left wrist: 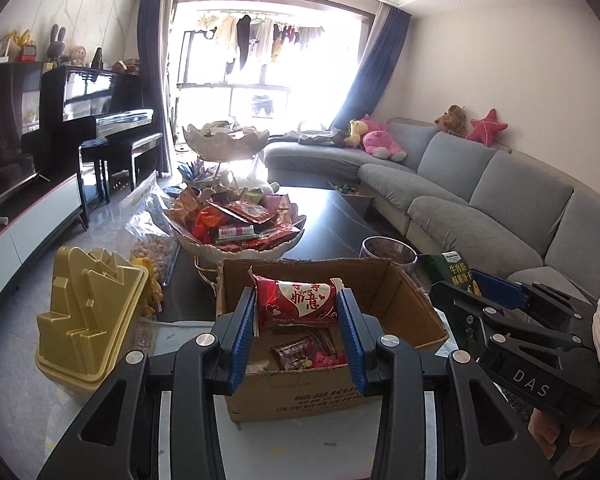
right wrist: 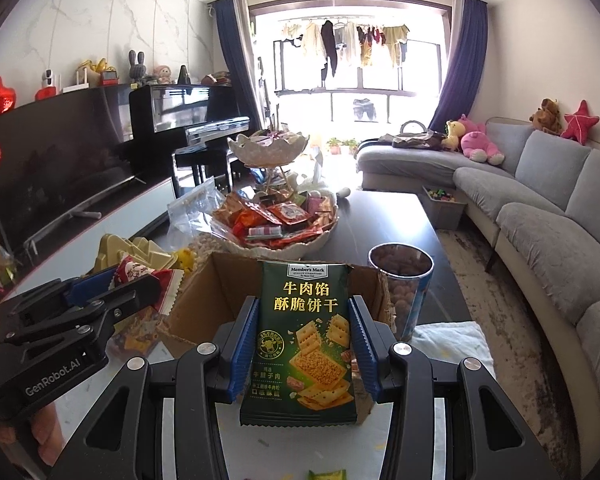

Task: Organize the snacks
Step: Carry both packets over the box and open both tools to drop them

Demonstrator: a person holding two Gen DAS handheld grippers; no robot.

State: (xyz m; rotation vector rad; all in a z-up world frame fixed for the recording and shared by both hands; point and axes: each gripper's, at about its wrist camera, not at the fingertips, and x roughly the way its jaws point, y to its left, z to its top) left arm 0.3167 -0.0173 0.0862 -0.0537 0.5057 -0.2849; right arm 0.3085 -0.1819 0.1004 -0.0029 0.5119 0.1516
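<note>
Gripping red snack pkt (left wrist: 297,300) at frame ctr above cardboard box (left wrist: 404,296), left gripper (left wrist: 296,312) is clenched; right gripper (right wrist: 302,340) clamps green cracker pkt (right wrist: 304,344), ctr frame, over box.

Dark table (right wrist: 384,216) bears cardboard box (left wrist: 404,300), snack bowl (left wrist: 240,248), perhaps a canister (right wrist: 402,284).

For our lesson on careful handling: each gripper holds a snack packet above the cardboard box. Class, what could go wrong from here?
1. The green cracker packet is squeezed by the right gripper; the crackers may break.
2. The red packet sits high in the left gripper and may slip.
3. The open tin beside the cardboard box could be knocked.
</note>
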